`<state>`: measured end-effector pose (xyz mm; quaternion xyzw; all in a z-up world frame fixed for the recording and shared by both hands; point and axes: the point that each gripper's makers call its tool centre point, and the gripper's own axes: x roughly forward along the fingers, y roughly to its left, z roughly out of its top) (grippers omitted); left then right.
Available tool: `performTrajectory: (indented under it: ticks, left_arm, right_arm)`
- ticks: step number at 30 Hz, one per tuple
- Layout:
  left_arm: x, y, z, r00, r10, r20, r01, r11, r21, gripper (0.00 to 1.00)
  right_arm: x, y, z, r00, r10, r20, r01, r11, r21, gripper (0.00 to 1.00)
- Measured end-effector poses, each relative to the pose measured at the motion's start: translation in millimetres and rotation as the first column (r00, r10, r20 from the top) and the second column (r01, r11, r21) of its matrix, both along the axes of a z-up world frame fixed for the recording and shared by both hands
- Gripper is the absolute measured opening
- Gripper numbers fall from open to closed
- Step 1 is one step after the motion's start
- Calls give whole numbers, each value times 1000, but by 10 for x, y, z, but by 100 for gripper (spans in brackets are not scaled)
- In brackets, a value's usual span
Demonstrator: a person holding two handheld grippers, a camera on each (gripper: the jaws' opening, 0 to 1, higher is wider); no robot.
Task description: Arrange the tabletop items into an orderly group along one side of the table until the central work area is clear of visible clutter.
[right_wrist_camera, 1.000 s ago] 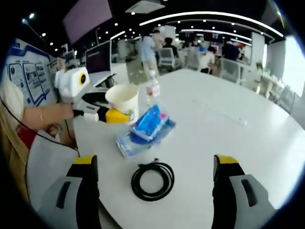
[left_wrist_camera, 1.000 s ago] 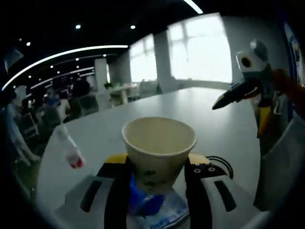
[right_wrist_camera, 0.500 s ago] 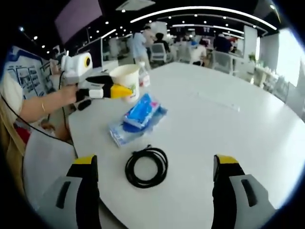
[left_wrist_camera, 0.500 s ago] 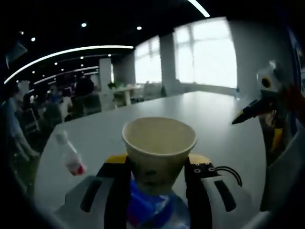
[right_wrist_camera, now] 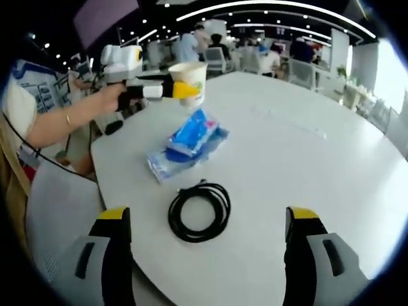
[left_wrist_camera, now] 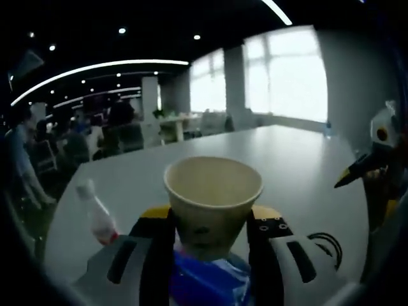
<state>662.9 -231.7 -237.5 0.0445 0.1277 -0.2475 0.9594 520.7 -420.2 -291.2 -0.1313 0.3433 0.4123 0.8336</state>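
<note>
The left gripper (left_wrist_camera: 209, 239) has its fingers (left_wrist_camera: 156, 245) closed on a paper cup (left_wrist_camera: 212, 201), held upright between them above the blue packet (right_wrist_camera: 188, 143) on the white worktop (right_wrist_camera: 306, 172). The right gripper (right_wrist_camera: 207, 245) hangs spread wide with nothing in it, a black cable coil (right_wrist_camera: 199, 211) lying between and just ahead of its fingers (right_wrist_camera: 115, 245).

Open-plan office: white table (right_wrist_camera: 306, 159), ceiling light strips (right_wrist_camera: 280, 5), seated people (right_wrist_camera: 268, 60).
</note>
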Motion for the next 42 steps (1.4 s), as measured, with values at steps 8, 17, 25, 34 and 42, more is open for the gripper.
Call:
performTrajectory:
  ticks: [8,17,25,34,42]
  left_arm:
    - [264,111,-134,1000,23,-12,-23,1000,17,42]
    - [542,197,-313,998,48,-29,-48,999,-1,42]
    - [766,256,-516,994,100,-50,-102,994,-34,42]
    - [894,322,-710,988,133,-75,-137,990,-43,42]
    - [992,396,-879,982,163,-96,-167,986,-29,42]
  right_arm:
    - [54,-93,-72,999,-38,-10,38,999,-3,99]
    - [93,-164,-199,997,-70,-33,69,997,-21,99]
    - [109,-177,-309,995,-83,-55,82,996,-33,99]
    - [113,-160,-357,992,-97,-76,96,995,-25,99]
    - [110,-170,-409,991,-104,-86,101,994,-36,99]
